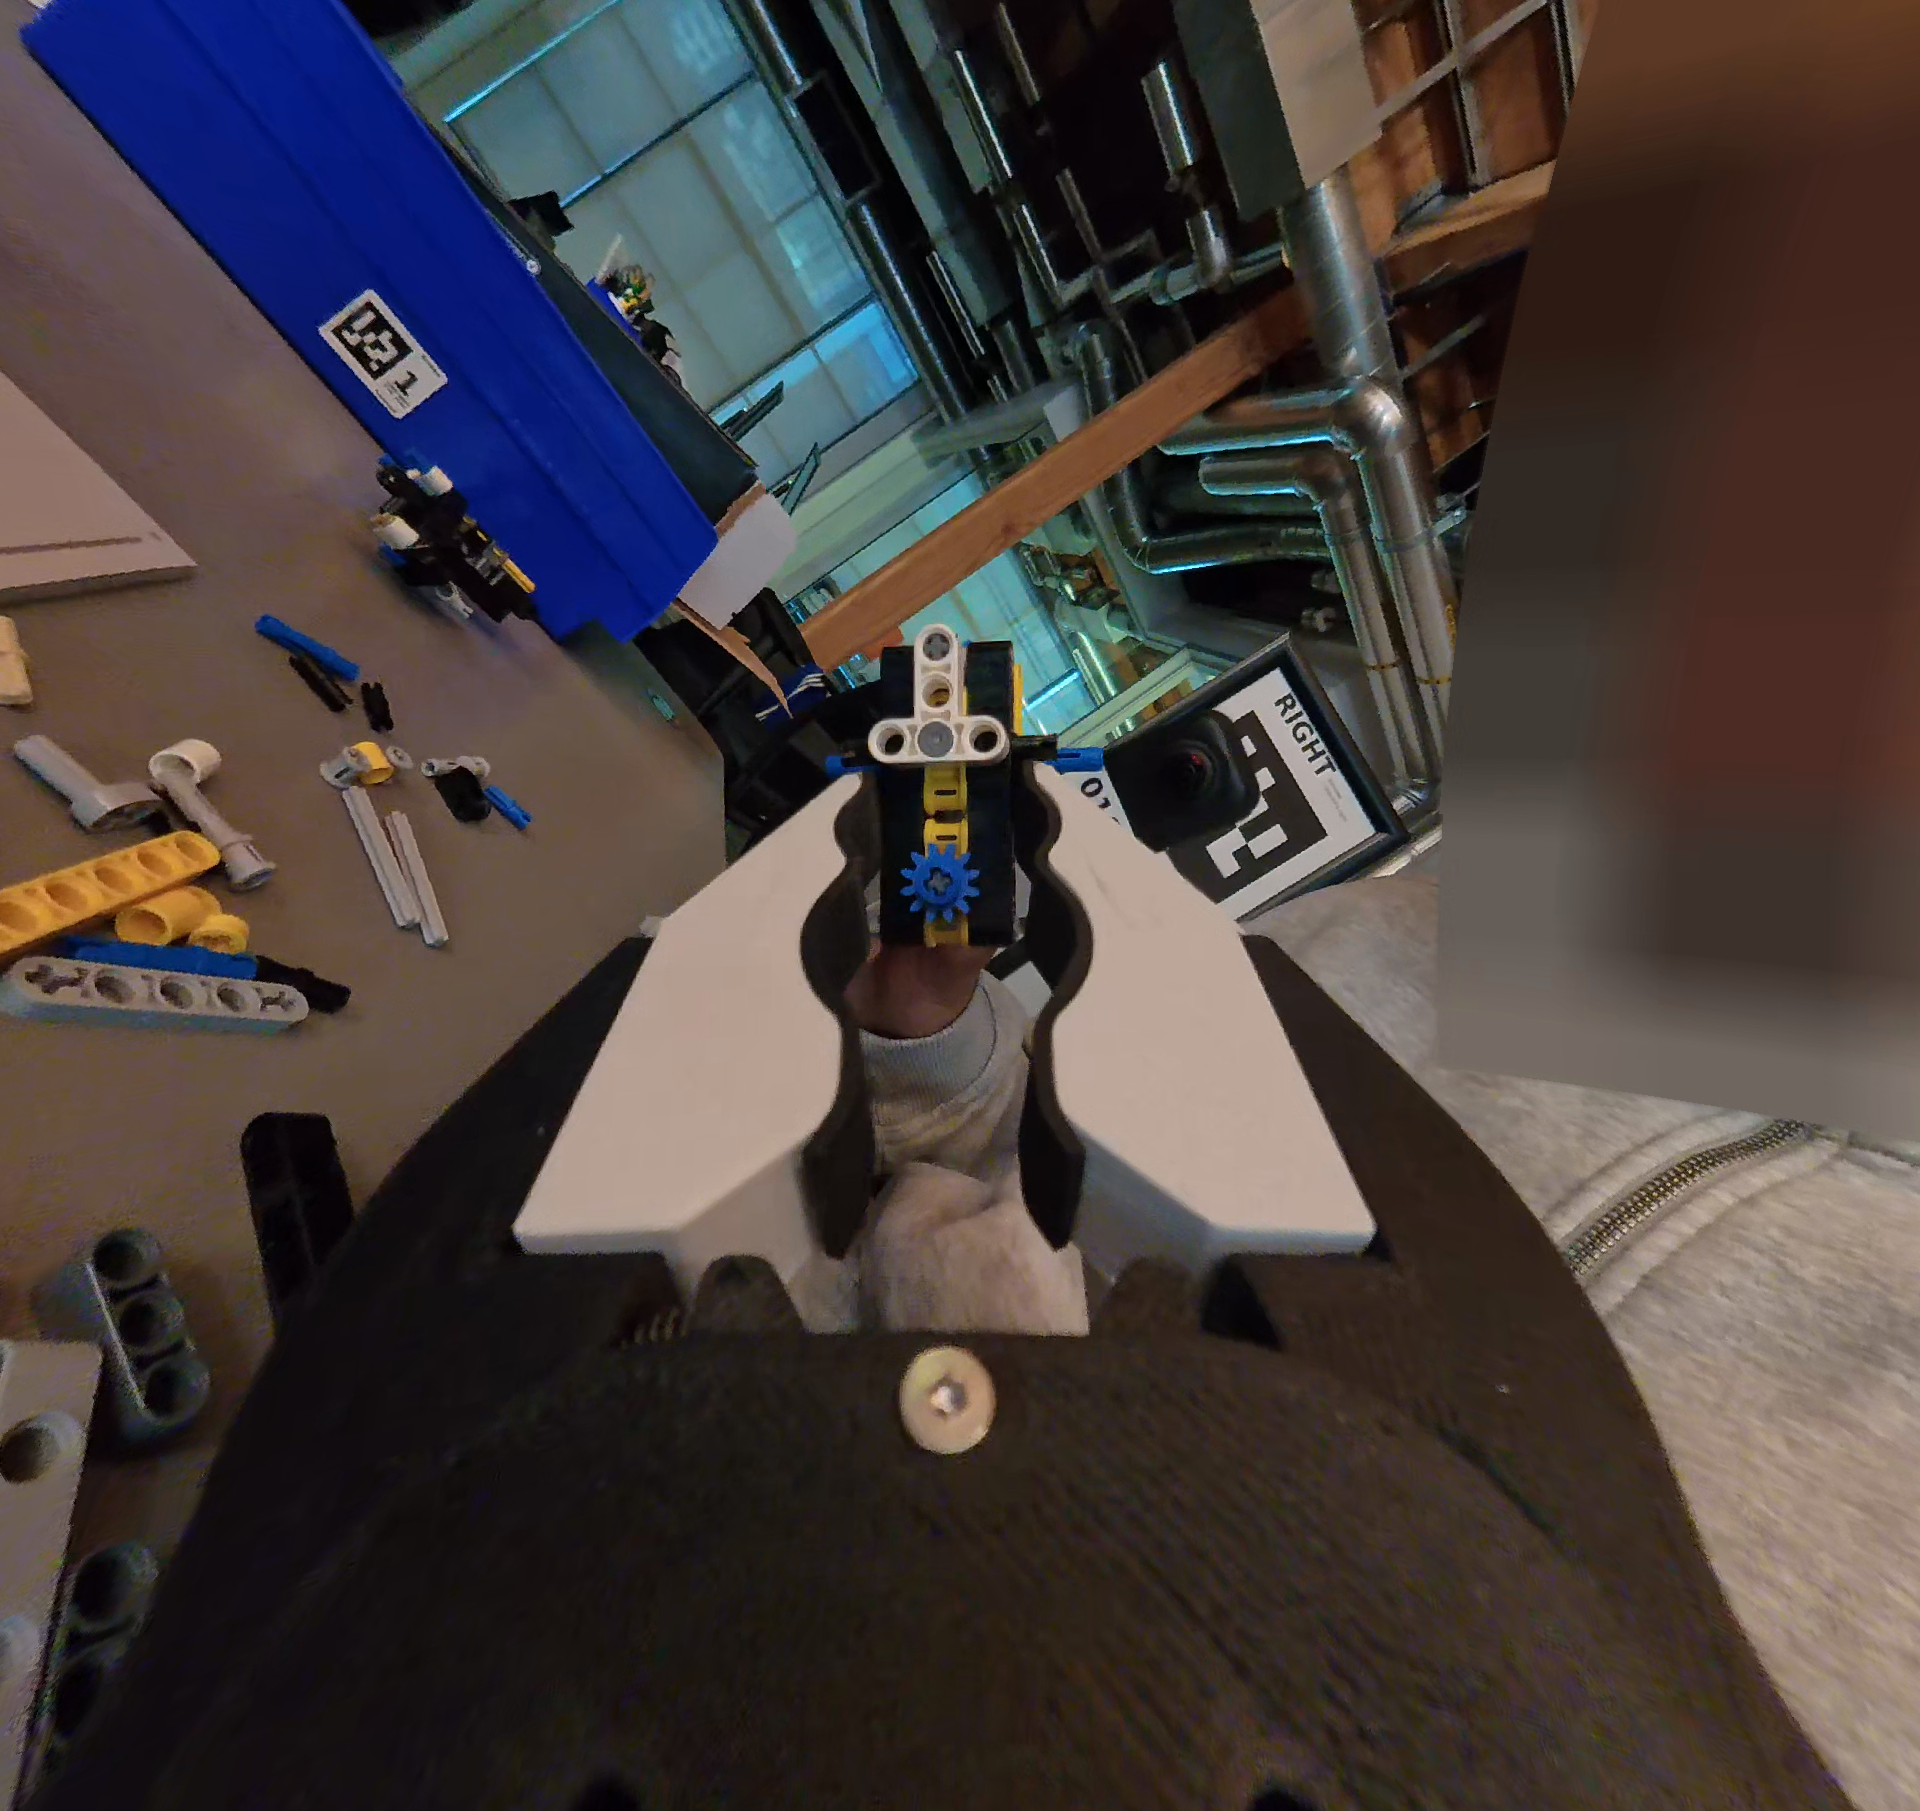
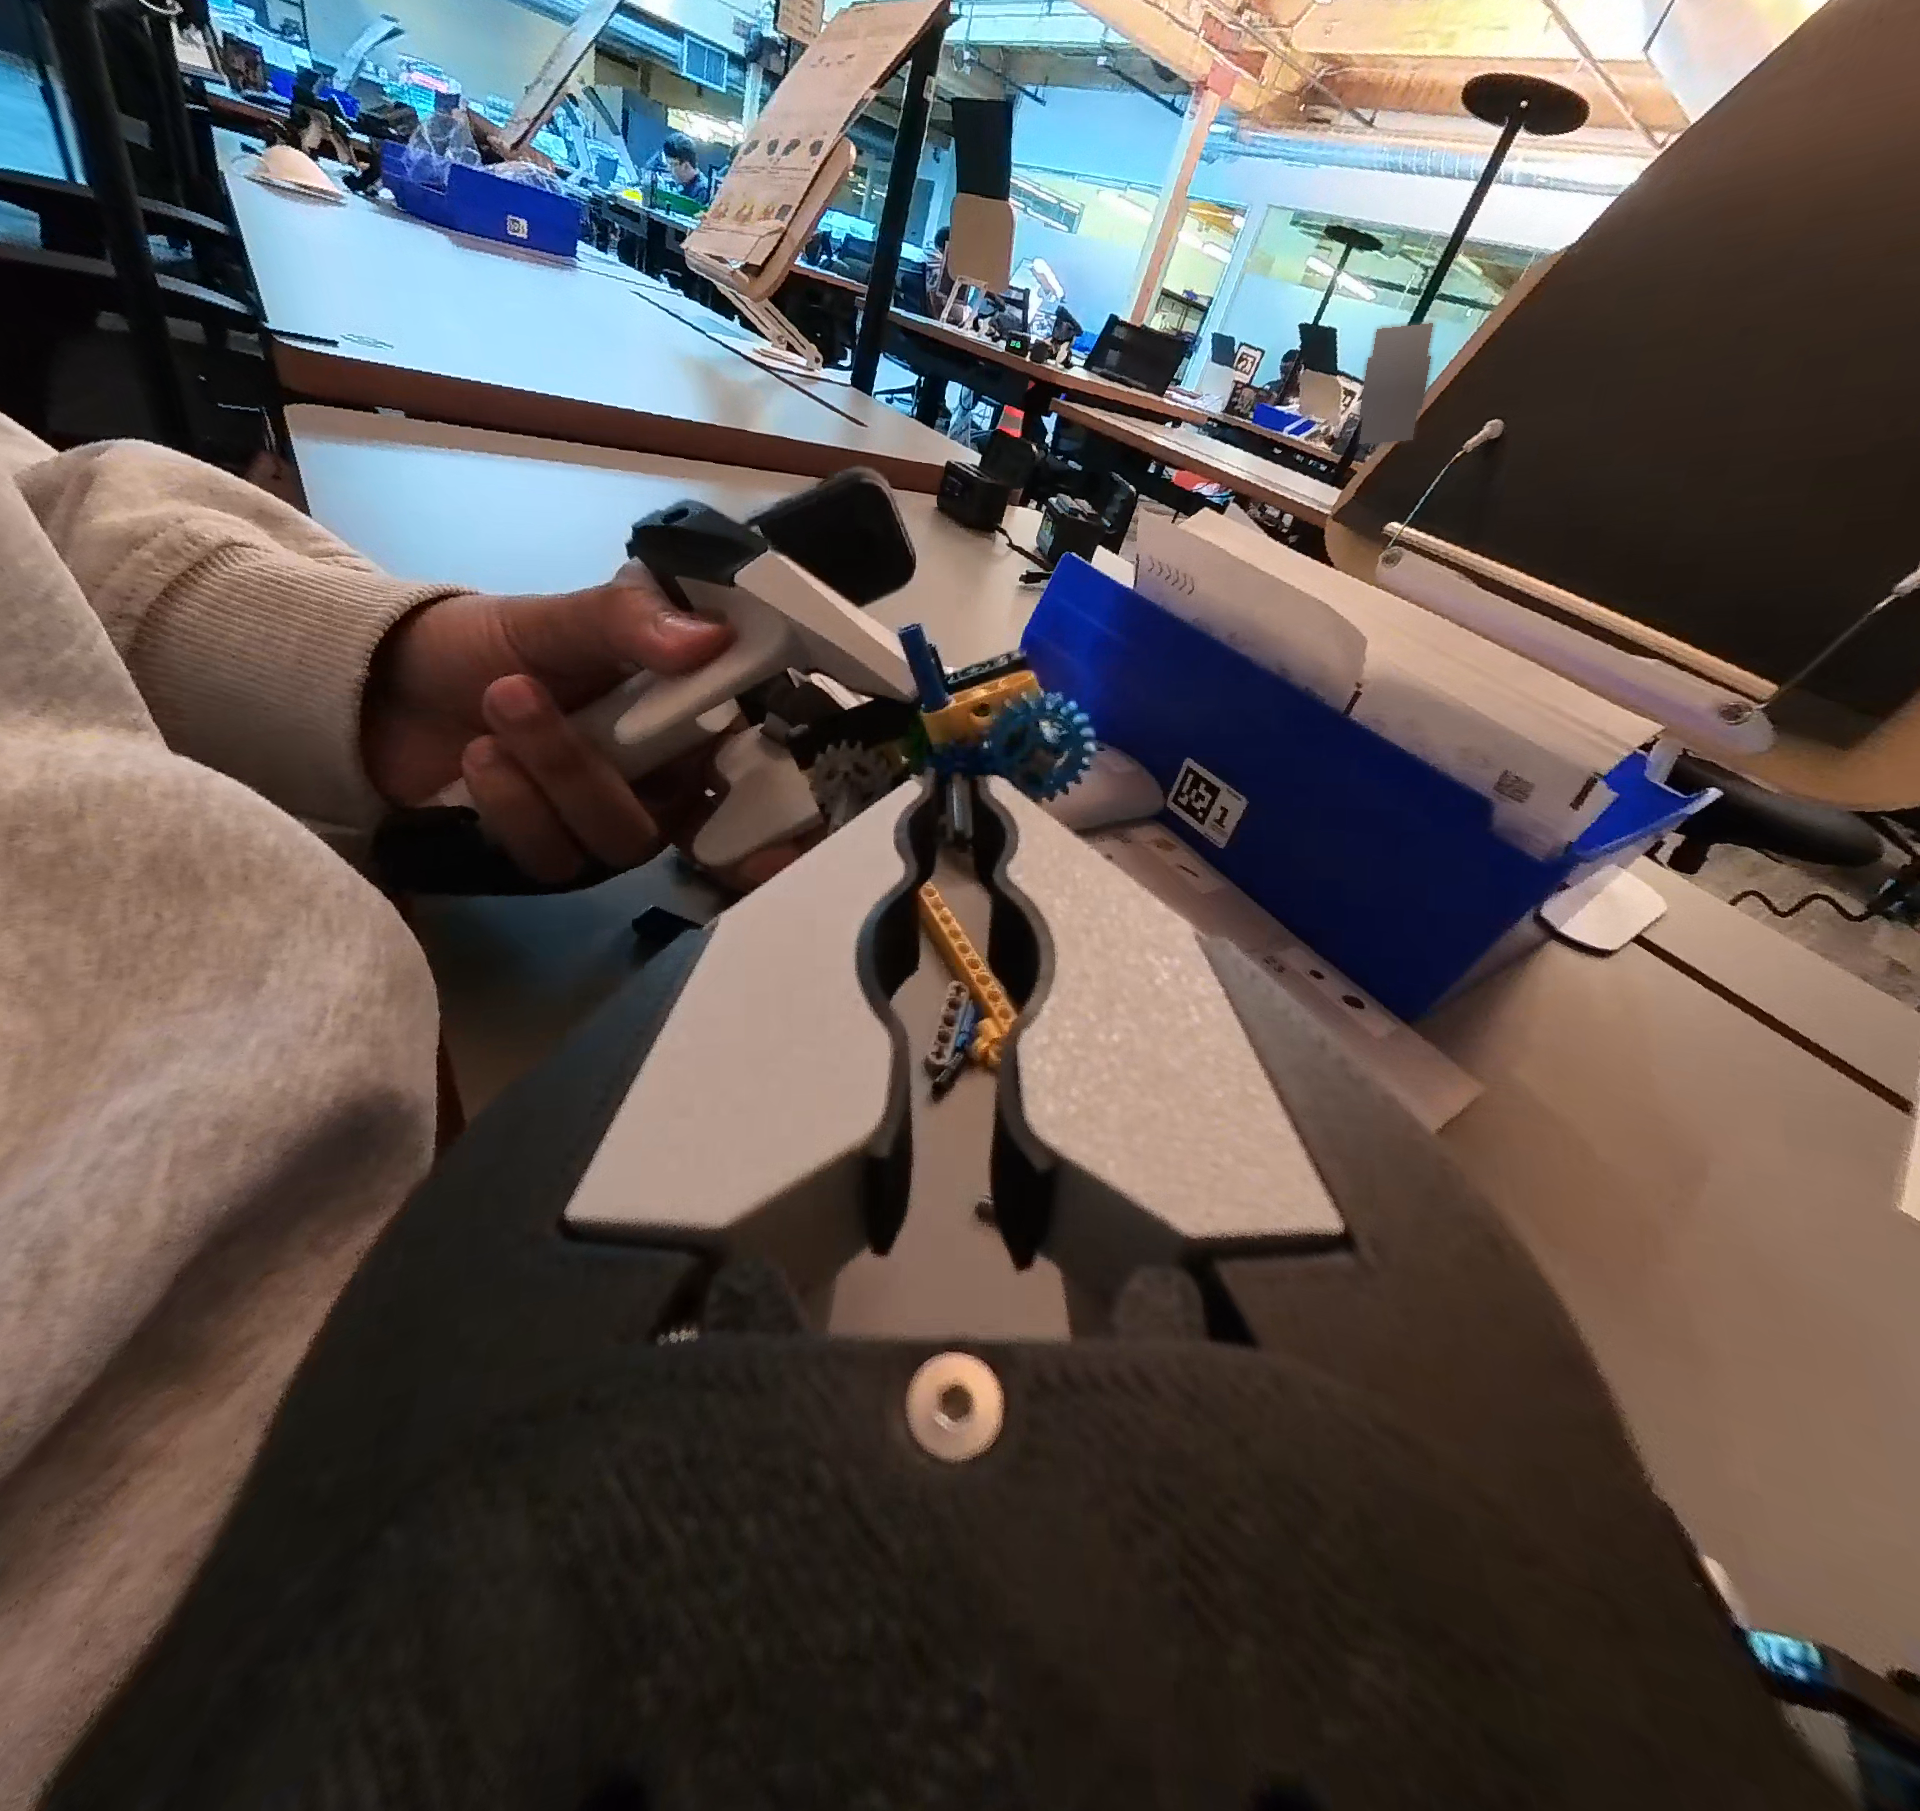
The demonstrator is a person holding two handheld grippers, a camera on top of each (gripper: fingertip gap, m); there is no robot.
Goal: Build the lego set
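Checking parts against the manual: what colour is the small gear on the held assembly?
Blue; the small gear shows best in the left wrist view.

A grey table (image 1: 582, 774) carries a blue bin (image 1: 343, 234). Loose lego parts (image 1: 156, 888) and a small black assembly (image 1: 452, 546) lie beside the bin.

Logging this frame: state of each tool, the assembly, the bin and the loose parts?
left tool: shut on the lego assembly, raised off the table
right tool: shut on a thin pin at the assembly
lego assembly: partly built, blue gear fitted
blue bin: open, papers inside
loose lego parts: unused, lying on table
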